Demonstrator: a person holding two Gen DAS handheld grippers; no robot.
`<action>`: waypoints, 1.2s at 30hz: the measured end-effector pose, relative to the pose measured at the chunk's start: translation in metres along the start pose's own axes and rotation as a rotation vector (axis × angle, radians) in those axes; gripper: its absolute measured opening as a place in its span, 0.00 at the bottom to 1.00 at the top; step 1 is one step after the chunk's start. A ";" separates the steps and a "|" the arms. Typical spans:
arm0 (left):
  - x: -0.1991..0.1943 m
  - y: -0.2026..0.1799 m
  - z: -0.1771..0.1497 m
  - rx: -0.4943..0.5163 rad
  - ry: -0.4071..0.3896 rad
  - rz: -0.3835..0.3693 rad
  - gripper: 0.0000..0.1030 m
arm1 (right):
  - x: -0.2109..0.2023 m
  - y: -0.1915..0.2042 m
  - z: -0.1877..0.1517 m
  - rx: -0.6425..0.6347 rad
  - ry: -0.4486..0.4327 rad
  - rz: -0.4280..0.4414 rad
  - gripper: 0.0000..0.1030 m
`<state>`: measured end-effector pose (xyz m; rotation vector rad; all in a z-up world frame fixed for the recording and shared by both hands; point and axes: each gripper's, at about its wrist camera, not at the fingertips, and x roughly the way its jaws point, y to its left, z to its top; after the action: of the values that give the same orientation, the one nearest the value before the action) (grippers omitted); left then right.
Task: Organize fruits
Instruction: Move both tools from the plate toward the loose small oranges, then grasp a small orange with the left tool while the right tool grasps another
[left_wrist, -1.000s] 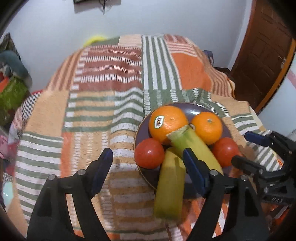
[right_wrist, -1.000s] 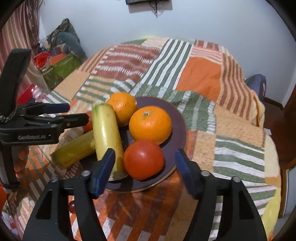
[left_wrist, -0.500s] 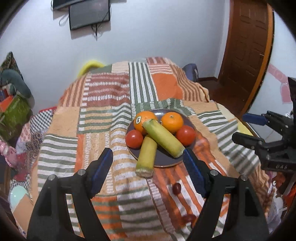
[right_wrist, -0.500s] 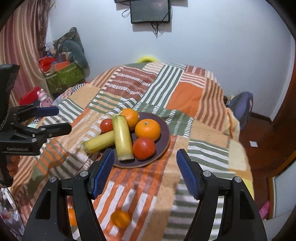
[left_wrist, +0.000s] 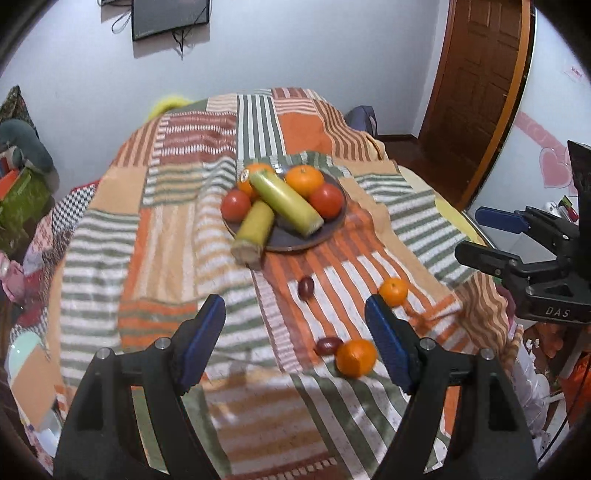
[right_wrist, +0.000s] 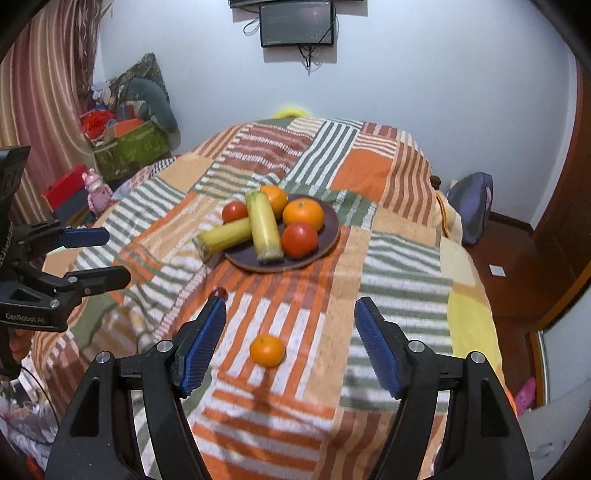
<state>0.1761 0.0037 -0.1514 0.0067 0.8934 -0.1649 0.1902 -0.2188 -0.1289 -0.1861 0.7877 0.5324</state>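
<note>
A dark plate (left_wrist: 328, 232) (right_wrist: 330, 230) on the striped cloth holds two oranges, two tomatoes and two yellow-green corn cobs (left_wrist: 286, 203); one cob (left_wrist: 253, 230) juts over the plate's near rim. Loose on the cloth nearer me lie a small orange (left_wrist: 393, 291) (right_wrist: 267, 350), a larger orange (left_wrist: 355, 357) and two dark red plums (left_wrist: 306, 287) (left_wrist: 327, 345). My left gripper (left_wrist: 295, 343) is open and empty above the cloth, short of the loose fruit. My right gripper (right_wrist: 290, 343) is open and empty, with the small orange between its fingers but farther off.
The table (right_wrist: 472, 314) is covered by a patchwork cloth that drops off at the near and right edges. A wooden door (left_wrist: 476, 92) stands at the right. Boxes and soft toys (right_wrist: 129, 144) are piled at the left wall. A screen (right_wrist: 297, 22) hangs on the wall.
Both grippers have pulled back and up from the plate. The plate now looks smaller and the loose oranges and plums have come into view.
</note>
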 end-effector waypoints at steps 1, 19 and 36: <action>0.002 -0.002 -0.004 0.002 0.009 -0.004 0.76 | -0.001 0.000 -0.004 0.002 0.005 0.001 0.67; 0.046 -0.037 -0.043 0.026 0.141 -0.045 0.64 | 0.040 0.007 -0.049 0.032 0.118 0.085 0.58; 0.063 -0.043 -0.044 0.041 0.166 -0.133 0.35 | 0.081 0.005 -0.051 0.049 0.184 0.138 0.34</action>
<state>0.1744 -0.0440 -0.2253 -0.0006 1.0569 -0.3103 0.2029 -0.2012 -0.2223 -0.1371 0.9971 0.6313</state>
